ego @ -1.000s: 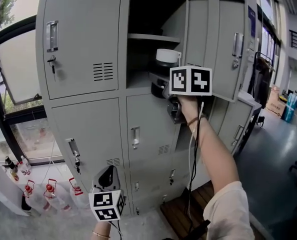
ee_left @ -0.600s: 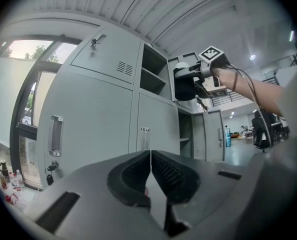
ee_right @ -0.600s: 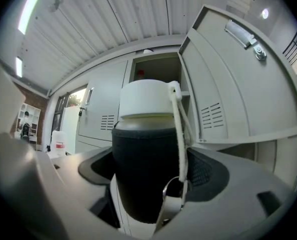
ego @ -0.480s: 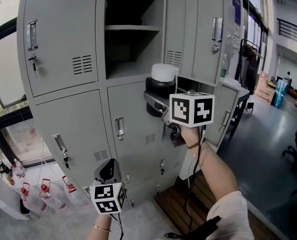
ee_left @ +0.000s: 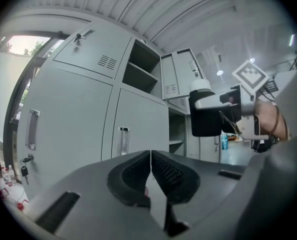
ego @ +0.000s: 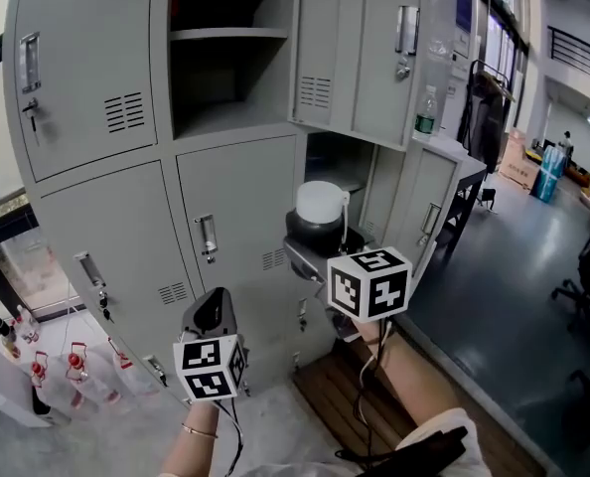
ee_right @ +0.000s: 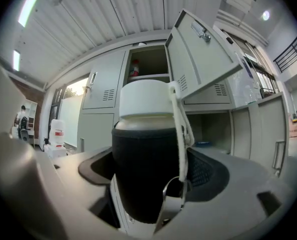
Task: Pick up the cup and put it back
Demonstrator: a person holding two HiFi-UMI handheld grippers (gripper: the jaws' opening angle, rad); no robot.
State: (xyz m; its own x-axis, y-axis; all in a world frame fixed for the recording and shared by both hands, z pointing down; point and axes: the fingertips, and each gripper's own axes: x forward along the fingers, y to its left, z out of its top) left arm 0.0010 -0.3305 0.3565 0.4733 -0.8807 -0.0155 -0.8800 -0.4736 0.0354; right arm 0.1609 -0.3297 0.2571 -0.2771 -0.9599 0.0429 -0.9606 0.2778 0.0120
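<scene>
At the left of the frame the closed doors (ego: 86, 68) and the bottles (ego: 52, 371) on the floor are out of your way. Your left gripper (ego: 208, 311) hangs low at centre-left, its fingers shut together on nothing, aimed at the lower doors and well apart from the cup. The change is at centre. A second ago the cup (ego: 320, 212) was up at the mouth of the open top compartment (ego: 230, 78). Now it has come down and out, and it sits in front of the middle row, upright with its white lid on top. Its black body is clamped between the wide-spread fingers of your right gripper (ego: 315, 251). So the pick-up half looks done and the return is what's left: you'd lift it up and left, back into that compartment. Mind the shelf (ego: 230, 33), which cuts the height inside, and the opening's lower lip. Just right of the opening the swung-out door (ego: 374, 68) hangs above the cup, and its bottom edge is the thing to clear on the way up. Behind the cup a second compartment (ego: 347, 162) stands open. Farther right, the floor (ego: 494, 296) gives you open room to back off.
</scene>
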